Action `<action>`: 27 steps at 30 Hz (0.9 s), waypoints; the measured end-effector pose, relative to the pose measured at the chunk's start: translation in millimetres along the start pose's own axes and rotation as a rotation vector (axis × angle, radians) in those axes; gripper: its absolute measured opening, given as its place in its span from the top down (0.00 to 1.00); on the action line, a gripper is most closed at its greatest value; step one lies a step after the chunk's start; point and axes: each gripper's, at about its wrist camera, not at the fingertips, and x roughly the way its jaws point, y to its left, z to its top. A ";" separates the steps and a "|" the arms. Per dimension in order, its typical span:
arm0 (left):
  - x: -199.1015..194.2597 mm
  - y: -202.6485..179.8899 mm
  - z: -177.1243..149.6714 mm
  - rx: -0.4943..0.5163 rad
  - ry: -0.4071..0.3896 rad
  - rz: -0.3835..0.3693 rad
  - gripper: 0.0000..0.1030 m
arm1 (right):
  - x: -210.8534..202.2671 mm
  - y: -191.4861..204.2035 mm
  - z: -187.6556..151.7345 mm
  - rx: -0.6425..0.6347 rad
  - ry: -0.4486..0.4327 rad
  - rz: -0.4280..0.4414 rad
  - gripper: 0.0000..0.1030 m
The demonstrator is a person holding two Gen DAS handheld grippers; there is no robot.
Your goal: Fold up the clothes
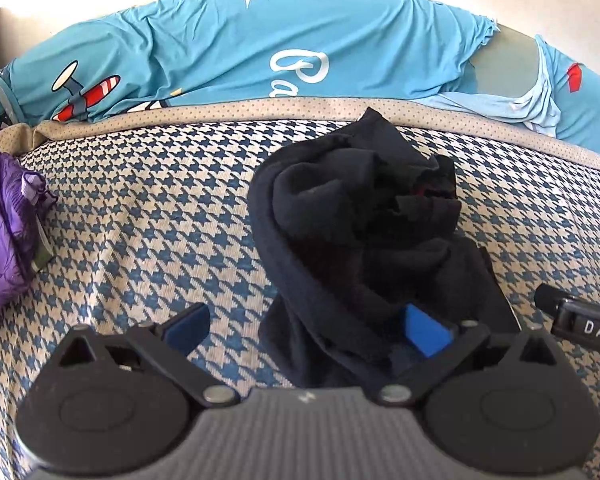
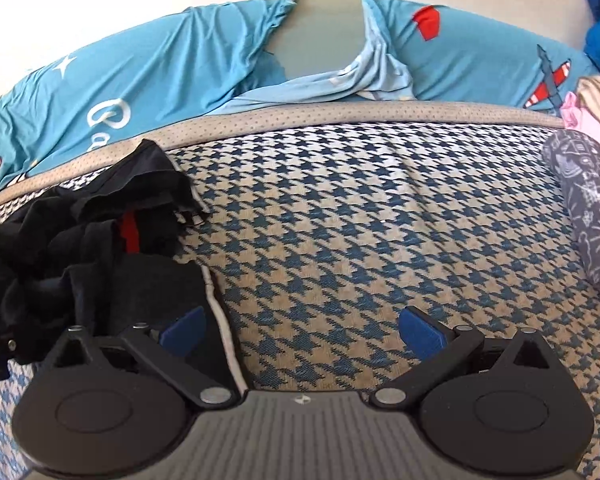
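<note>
I see my left gripper (image 1: 306,330) spread over the crumpled black garment (image 1: 364,232) (one pad on cloth); my right gripper (image 2: 302,334) gapes above the bedspread (image 2: 360,216).

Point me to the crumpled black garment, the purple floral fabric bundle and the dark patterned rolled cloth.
crumpled black garment (image 1: 360,216): left wrist view, middle of the bunched heap.
purple floral fabric bundle (image 1: 0,224): left wrist view, its printed face at the left edge.
dark patterned rolled cloth (image 2: 588,208): right wrist view, its rounded side.
</note>
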 end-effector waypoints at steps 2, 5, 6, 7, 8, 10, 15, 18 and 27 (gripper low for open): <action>0.8 -2.4 -0.7 0.004 0.002 0.005 0.00 | 1.3 -3.2 -0.3 0.013 0.002 -0.017 0.00; 0.8 -4.5 -0.7 0.011 -0.009 0.023 0.00 | 4.2 -10.3 0.0 0.051 0.019 -0.011 0.00; 1.2 -5.2 -0.7 0.017 -0.012 0.031 0.00 | 5.2 -11.8 0.2 0.060 0.024 -0.010 0.00; 1.8 -6.0 -0.8 0.023 -0.013 0.040 0.00 | 6.0 -13.1 0.6 0.069 0.030 -0.011 0.00; 3.3 -7.0 -1.3 0.029 -0.009 0.051 0.00 | 6.2 -14.1 1.2 0.077 0.031 -0.010 0.00; 5.5 -7.2 -2.4 0.034 -0.003 0.063 0.00 | 4.9 -14.9 2.3 0.085 0.015 -0.003 0.00; 6.3 -7.8 -5.0 0.045 -0.001 0.084 0.00 | 1.8 -7.7 1.7 0.056 -0.023 0.012 0.00; 2.8 -9.9 -7.3 0.066 -0.019 0.087 0.00 | 0.7 -1.2 0.2 0.040 -0.043 0.037 0.00; -4.1 -16.3 -12.4 0.134 -0.038 0.007 0.00 | 2.9 17.8 -0.1 -0.030 -0.074 0.025 0.00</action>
